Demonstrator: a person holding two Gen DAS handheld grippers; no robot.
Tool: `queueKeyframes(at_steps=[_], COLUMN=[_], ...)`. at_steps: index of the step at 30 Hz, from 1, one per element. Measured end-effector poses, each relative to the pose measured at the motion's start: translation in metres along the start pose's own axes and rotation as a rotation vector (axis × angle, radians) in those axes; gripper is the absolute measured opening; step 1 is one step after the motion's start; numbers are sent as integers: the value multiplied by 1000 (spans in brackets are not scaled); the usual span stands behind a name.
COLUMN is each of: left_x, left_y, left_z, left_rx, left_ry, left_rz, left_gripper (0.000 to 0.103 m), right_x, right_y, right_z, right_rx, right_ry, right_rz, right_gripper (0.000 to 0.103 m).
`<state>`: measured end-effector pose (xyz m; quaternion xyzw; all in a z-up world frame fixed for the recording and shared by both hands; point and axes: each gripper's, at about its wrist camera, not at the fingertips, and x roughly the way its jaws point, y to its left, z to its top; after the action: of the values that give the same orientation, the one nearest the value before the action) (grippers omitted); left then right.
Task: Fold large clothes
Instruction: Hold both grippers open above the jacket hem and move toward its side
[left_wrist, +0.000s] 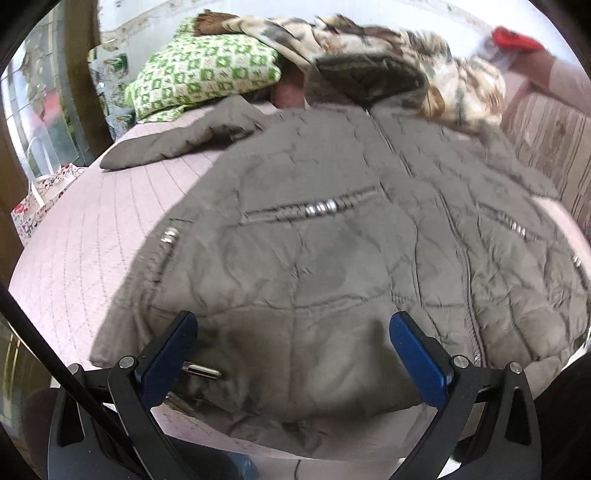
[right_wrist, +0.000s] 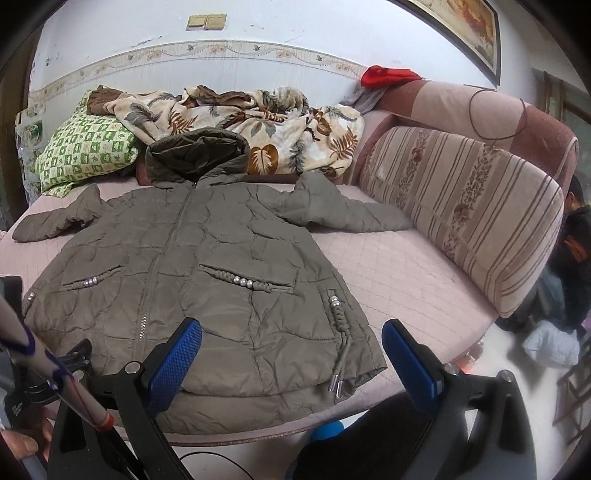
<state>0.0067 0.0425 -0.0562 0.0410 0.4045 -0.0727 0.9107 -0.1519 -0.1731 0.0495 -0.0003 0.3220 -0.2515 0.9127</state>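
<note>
Ahead of our grippers we see an olive-grey quilted jacket (right_wrist: 207, 258) with silver beads (right_wrist: 242, 282) at its pockets, on a pale pink quilted cover (right_wrist: 399, 273). Beyond it lie a green-and-cream checked pillow (right_wrist: 83, 151) and a cream blanket (right_wrist: 277, 125) with brown leaves. To our right, a cushion (right_wrist: 465, 210) striped beige and brown; a red cloth (right_wrist: 388, 75) beyond it.
</note>
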Motion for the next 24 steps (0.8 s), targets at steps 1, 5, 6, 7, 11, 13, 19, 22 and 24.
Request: queueKeyframes(at_steps=[1,5,6,7,11,13,19,22,24], left_x=[-4,-15,-19,-21,-31,-35,-50,-51,-49], left_y=[5,18,21,23,31,31,33,36,38], left_z=[2,8,9,9,9,9,9,8,7], left_rx=[-19,-63,-74,-82,-107,-108,-102,-99,-104], left_ry=[-12,-62,-78,-88,-142,-164,-268,-260,-249], left_rz=[-12,-31,-35,-38,-23,-9,77,63,64], left_gripper=[103,103,103,103,103,103,103,103,103], right_x=[-3,-12,-14,-15,-17,-16,-17,-15,-10], right_y=[0,1,0,0,4,6,12,12,13], right_z=[0,2,3,4,4,3,2,-1,-3], right_rx=[-1,-6,-6,-7,-15,-26,-40,-32,-32], right_ry=[-6,-29,-34,-39,-29,-24,-24,-8,19], right_rz=[-4,-23,-24,-28,-23,-19,-25,-15,-5], right_gripper=[100,100,100,100,100,100,100,100,100])
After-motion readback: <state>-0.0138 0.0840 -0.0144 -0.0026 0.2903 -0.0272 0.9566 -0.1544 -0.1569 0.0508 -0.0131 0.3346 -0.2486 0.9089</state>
